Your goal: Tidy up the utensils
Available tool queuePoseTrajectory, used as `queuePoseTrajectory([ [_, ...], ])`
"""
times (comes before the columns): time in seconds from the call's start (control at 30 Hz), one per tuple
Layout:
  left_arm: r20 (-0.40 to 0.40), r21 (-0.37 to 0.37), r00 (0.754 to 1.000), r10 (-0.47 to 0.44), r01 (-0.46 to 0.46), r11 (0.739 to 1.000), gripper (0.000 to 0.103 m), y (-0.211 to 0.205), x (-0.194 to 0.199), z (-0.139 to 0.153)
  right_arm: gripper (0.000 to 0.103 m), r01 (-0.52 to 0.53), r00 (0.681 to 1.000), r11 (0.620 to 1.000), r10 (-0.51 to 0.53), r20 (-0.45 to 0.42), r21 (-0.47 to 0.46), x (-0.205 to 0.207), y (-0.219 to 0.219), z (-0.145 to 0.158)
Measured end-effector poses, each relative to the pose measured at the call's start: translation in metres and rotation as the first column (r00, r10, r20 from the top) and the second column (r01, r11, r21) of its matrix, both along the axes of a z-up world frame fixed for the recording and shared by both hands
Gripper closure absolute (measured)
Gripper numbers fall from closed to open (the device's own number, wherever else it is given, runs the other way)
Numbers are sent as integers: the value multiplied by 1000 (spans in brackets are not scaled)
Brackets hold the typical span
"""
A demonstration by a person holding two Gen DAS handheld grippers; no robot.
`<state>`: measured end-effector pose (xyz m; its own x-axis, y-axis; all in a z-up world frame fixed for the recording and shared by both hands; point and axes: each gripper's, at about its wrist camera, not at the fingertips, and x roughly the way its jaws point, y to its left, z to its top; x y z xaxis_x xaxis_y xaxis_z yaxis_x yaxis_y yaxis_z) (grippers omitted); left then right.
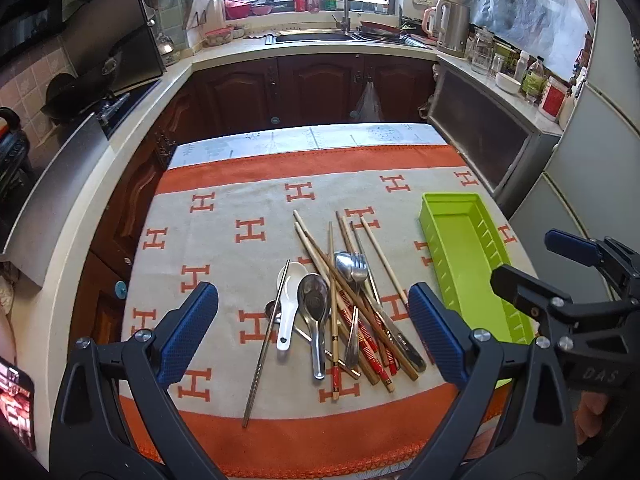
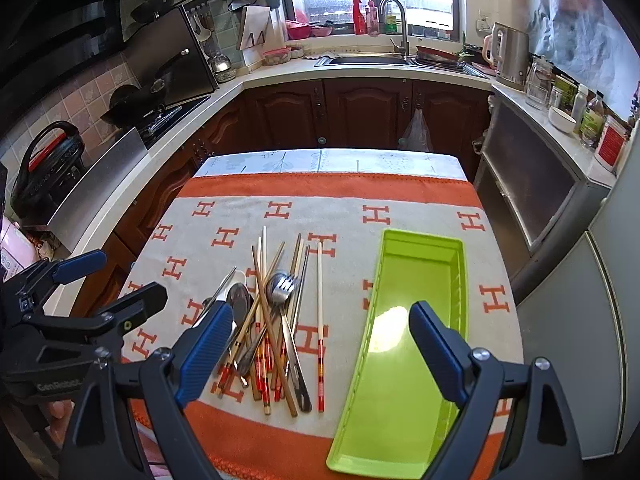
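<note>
- Nearest to me, my left tongs [image 1: 312, 332] hung wide open with nothing between the pads, poised above the near end of the pile.
- My right tongs [image 2: 320, 354] were just as open and just as empty, with the near end of the green tray [image 2: 460, 256] below them (the two tools sat side by side, apart from each other).
- Just beyond lay the utensils [image 1: 340, 300], all in one crossed heap on the counter [image 1: 224, 248]: a white soup spoon [image 1: 289, 304], a metal spoon [image 1: 314, 304], a fork [image 2: 286, 284], wooden chopsticks and a steel chopstick [image 1: 266, 344] at the left edge.
- One chopstick [image 2: 320, 320] lay alone, between the heap and the tray.
- The tray held nothing that I could see, so I judged the sorting not yet begun; every piece was left to move.
- Farthest off were the sink [image 1: 312, 36] and window.
</note>
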<state>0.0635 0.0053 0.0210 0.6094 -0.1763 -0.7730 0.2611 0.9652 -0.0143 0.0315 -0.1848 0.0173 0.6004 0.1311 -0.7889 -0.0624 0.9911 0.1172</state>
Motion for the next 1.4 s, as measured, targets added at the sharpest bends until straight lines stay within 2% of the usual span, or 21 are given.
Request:
queuePoseTrajectory([
  [0.13,-62,-64,998,15,-19,998,8,15,25,0,23,-14,999,1000,15,-47,25,26,2,-10],
  [0.33,-139,-74,987,84,-95,993,8,40,67,-15,35,-39,983,994,57,-174,106,62,9,-47],
  [0.47,-202,-93,973,108,-129,987,8,55,88,-40,44,-40,961,985,84,-262,170,77,15,-78],
  [0.67,-279,-70,953,117,-142,987,10,61,101,-90,53,-28,926,973,112,-360,229,86,23,-119],
  [0.9,-365,-53,924,112,-141,989,32,66,102,-140,62,-69,900,962,174,-399,265,84,37,-140],
  [1.0,-376,-54,920,111,-142,988,34,69,97,-149,68,-94,890,962,196,-411,255,81,43,-148],
  [1.17,-366,-46,925,107,-132,990,35,70,88,-151,85,-145,876,958,241,-417,247,74,54,-159],
  [1.3,-340,-28,937,82,-97,995,35,64,75,-148,86,-168,878,956,256,-404,242,75,57,-159],
  [1.37,-338,-27,938,71,-85,996,35,63,71,-146,94,-178,872,954,266,-411,240,74,59,-162],
  [1.4,-338,-29,939,66,-80,996,35,64,68,-145,94,-183,875,954,269,-403,239,73,59,-163],
])
